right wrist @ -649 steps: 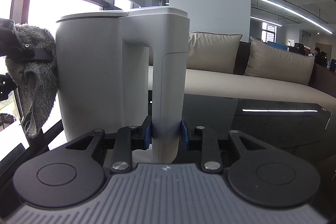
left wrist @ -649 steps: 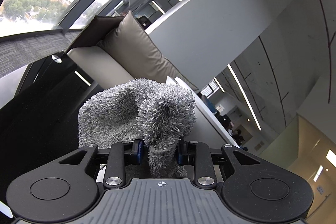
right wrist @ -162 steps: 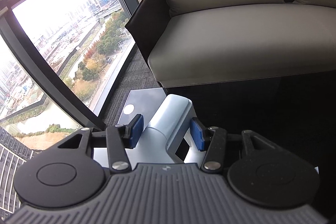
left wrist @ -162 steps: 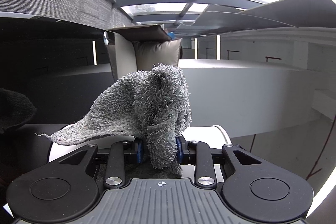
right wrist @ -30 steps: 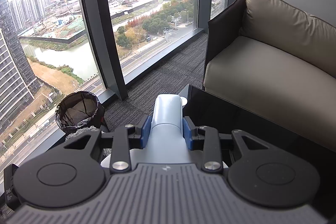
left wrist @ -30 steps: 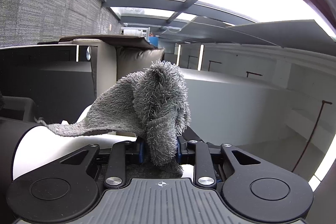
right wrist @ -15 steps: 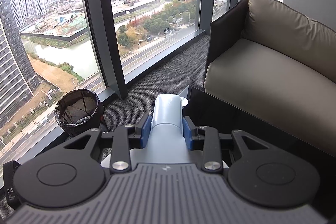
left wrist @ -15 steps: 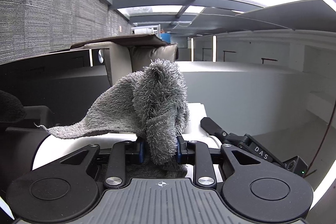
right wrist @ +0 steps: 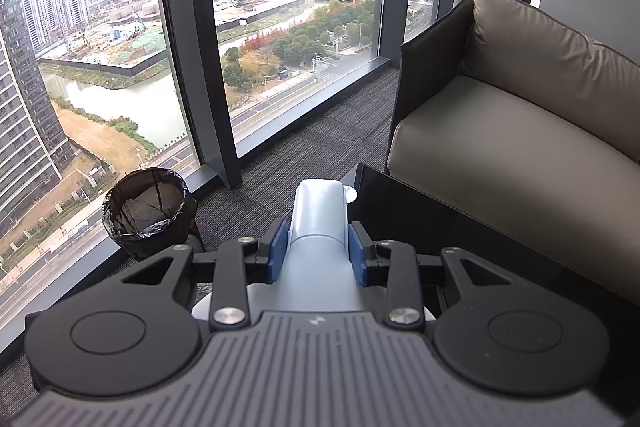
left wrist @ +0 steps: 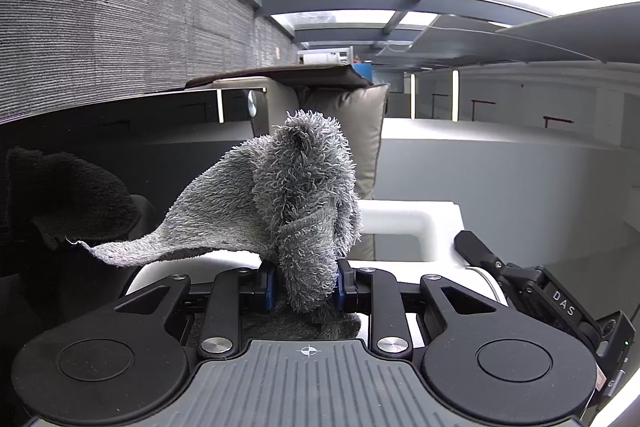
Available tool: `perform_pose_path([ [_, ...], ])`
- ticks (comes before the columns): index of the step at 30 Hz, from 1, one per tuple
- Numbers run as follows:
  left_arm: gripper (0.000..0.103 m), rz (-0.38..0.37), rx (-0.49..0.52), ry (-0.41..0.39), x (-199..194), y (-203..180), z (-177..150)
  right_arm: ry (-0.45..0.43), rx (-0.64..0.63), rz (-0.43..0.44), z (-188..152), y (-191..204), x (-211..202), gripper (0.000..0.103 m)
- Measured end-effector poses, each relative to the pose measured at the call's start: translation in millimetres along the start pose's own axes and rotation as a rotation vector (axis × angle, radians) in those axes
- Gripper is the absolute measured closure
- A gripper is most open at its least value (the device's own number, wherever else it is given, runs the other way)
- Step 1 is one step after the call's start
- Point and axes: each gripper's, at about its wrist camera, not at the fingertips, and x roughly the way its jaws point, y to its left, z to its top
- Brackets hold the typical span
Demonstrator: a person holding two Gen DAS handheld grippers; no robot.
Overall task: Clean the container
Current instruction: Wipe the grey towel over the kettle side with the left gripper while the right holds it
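Jaws of right gripper (right wrist: 318, 253) clamped on handle of white container (right wrist: 318, 227), held over black desk (right wrist: 460, 227) edge; left gripper (left wrist: 306, 287) pinching grey cloth (left wrist: 296, 195) just above container body. Risk: smooth handle slipping under wipe pressure, container dropping toward bin (right wrist: 150, 213) ahead-left. Sofa (right wrist: 520, 107) ahead-right, not blocking.

The only readable text is "DAS", in pale letters on a black part of the right tool (left wrist: 560, 301), seen at the lower right of the left wrist view. A small crosshair mark (left wrist: 308, 350) is on the grey ribbed body of the left tool, and a small faint emblem (right wrist: 316, 321), too blurred to read, is on the same spot in the right wrist view.
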Motion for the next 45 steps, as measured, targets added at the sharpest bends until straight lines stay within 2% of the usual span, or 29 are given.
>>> perform_pose_path([
  [3,0.08,0.018,-0.012,0.002,-2.5,3.3,1.8,0.0,-0.007,-0.002,0.1,1.3,-0.1,0.068],
  [9,0.08,0.003,-0.024,0.012,-6.8,3.6,8.0,-0.001,-0.044,0.0,-0.8,4.2,-0.4,0.067],
  [21,0.08,-0.083,-0.001,0.033,-13.7,-4.2,18.1,-0.001,-0.187,0.114,-1.7,24.9,-2.7,0.068],
  [32,0.08,-0.177,0.044,0.088,-14.0,-19.6,22.7,-0.002,-0.214,0.135,-1.8,29.9,-4.7,0.068],
  [45,0.079,-0.188,0.049,0.087,-5.6,-23.6,18.9,-0.01,-0.244,0.153,-6.0,34.8,-9.0,0.068],
])
